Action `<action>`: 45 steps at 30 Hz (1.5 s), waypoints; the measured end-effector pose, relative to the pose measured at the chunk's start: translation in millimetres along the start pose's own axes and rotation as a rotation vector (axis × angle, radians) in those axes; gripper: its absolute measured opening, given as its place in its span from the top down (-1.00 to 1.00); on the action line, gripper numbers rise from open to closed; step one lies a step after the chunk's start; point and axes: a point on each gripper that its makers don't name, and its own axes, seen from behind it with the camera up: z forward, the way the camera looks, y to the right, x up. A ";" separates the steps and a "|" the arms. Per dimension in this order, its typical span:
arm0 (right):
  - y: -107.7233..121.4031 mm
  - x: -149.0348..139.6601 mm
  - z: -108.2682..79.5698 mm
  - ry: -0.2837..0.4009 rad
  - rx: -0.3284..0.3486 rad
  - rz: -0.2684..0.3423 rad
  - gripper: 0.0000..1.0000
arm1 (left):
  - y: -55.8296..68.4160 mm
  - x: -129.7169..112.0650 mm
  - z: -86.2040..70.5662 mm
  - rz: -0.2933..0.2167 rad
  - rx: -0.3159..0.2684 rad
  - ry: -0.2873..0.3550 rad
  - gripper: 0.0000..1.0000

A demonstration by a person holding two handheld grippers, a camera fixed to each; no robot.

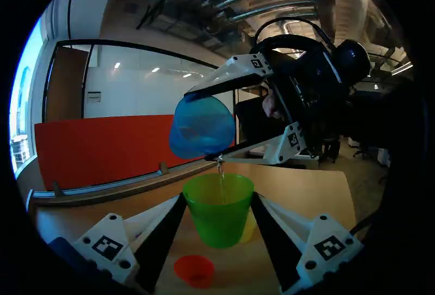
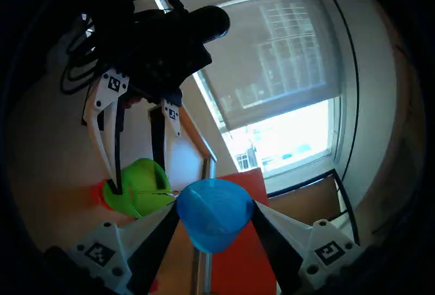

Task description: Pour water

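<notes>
In the left gripper view my left gripper [image 1: 219, 208] is shut on a green cup [image 1: 218, 208] held upright above the wooden table [image 1: 304, 186]. Above it my right gripper [image 1: 204, 126] holds a blue cup [image 1: 201, 126] tipped over, and a thin stream of water [image 1: 221, 178] falls from its rim into the green cup. In the right gripper view my right gripper [image 2: 215, 219] is shut on the blue cup [image 2: 215, 213]. The green cup [image 2: 138, 186] sits just beyond its lip, clamped between the left gripper's fingers [image 2: 109, 131].
A small orange cup [image 1: 194, 269] stands on the table below the green cup, and something yellow [image 1: 249, 228] peeks out behind it. A red wall panel [image 1: 98, 148] and a glass partition lie beyond the table. A bright window [image 2: 283, 137] lies beyond the blue cup.
</notes>
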 end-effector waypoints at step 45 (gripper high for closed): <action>1.0 0.7 1.0 -0.007 -0.015 -0.071 -0.85 | 1.5 1.3 -0.7 0.005 0.003 0.007 -0.71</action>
